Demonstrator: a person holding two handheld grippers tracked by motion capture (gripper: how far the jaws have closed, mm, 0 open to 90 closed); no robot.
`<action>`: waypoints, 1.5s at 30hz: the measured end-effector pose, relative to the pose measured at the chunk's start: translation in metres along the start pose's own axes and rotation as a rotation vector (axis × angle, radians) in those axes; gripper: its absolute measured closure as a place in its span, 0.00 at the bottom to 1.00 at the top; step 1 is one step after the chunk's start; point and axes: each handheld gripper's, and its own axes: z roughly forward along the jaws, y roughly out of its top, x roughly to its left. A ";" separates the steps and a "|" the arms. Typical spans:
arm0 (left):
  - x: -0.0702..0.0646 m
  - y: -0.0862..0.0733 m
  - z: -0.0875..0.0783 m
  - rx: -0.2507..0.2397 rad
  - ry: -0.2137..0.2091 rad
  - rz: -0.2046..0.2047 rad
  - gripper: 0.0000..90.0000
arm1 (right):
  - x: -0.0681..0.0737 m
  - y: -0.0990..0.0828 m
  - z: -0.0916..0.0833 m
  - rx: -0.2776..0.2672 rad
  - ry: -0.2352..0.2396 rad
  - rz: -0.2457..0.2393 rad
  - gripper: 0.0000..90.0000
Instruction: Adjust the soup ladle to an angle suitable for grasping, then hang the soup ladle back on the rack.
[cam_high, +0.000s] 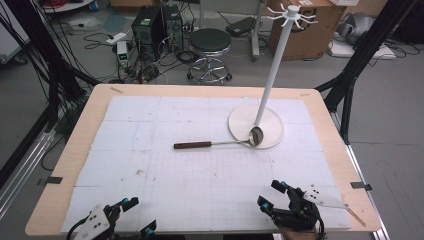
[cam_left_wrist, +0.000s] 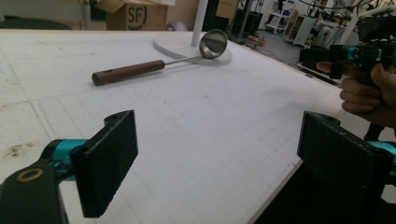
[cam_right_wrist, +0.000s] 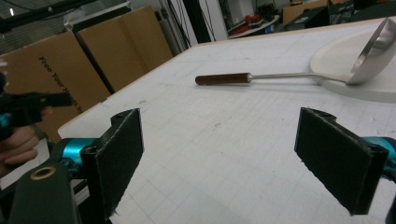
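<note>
Steel and dark wood make up the one loose thing on the table: a long-handled steel ladle with a brown wooden grip (cam_high: 220, 143), lying flat near the middle of the white gridded mat (cam_high: 150, 165). Its handle points toward the left side, and its shiny bowl rests up on the edge of the round white base (cam_high: 240, 125) of a tall white hook stand (cam_high: 272, 70), right beside the pole's foot. The mat covers most of a pale wooden tabletop (cam_high: 85, 125).

Both grippers sit low at the near edge, well apart from the ladle and from each other. The left black-and-teal gripper (cam_high: 135, 216) is at the near left corner, jaws spread wide and angled toward the middle of the table; in the left gripper view its two black pads stand far apart with nothing between them but mat, the ladle lying farther off ahead. The right black-and-teal gripper (cam_high: 270, 195) hangs over the near right part of the mat, also gaping wide and empty, its grey three-cornered plate (cam_high: 324, 198) pointing to the right. In the left gripper view a hand (cam_left_wrist: 369, 93) is wrapped around that right gripper's body.

Beyond the table stand a black round stool (cam_high: 210, 42) and a brown cardboard box (cam_high: 310, 30).
</note>
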 end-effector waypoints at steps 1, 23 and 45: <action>-0.003 -0.002 -0.006 -0.015 0.007 -0.001 0.14 | 0.000 0.000 -0.001 -0.005 -0.009 0.004 0.16; -0.002 -0.010 -0.018 -0.029 0.027 -0.008 0.15 | -0.001 -0.002 0.003 -0.016 -0.030 0.005 0.16; -0.008 -0.007 -0.013 -0.050 -0.052 -0.016 0.15 | 0.000 0.084 0.121 0.241 0.064 -0.173 0.17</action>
